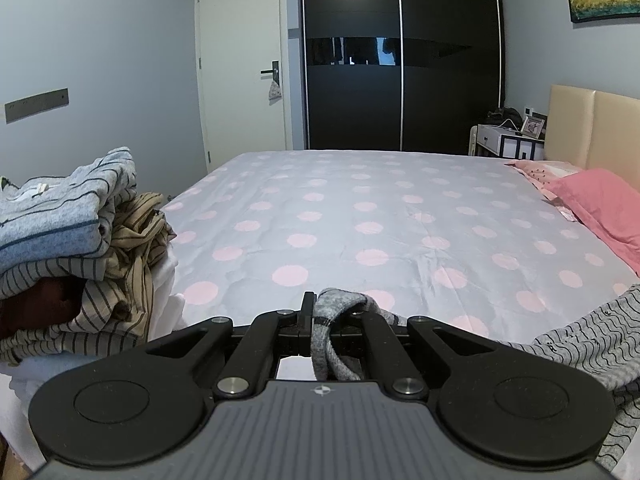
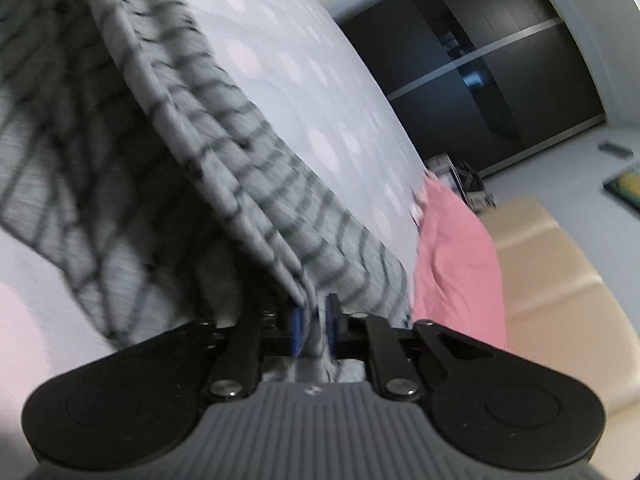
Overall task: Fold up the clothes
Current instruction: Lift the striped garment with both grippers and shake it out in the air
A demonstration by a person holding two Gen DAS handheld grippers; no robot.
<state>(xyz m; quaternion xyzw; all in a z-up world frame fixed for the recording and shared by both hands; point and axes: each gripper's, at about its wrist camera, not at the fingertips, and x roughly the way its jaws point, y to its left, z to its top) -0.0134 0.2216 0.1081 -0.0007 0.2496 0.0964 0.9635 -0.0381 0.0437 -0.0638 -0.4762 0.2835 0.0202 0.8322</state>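
Observation:
A grey garment with dark wavy stripes [image 1: 588, 344] lies at the near right of the bed and runs toward my left gripper [image 1: 316, 312]. That gripper is shut on a bunched grey edge of the garment [image 1: 332, 328], which drapes back over its fingers. In the right wrist view the same striped garment [image 2: 224, 160] hangs blurred in front of the camera. My right gripper [image 2: 314, 320] is shut on a fold of it, the cloth pinched between the blue pads [image 2: 297, 330].
The bed [image 1: 360, 208] has a grey sheet with pink dots. A stack of folded and crumpled clothes [image 1: 68, 248] sits at its left edge. Pink pillows [image 1: 600, 208] and a beige headboard [image 1: 592, 128] are at the right. A dark wardrobe [image 1: 400, 56] stands behind.

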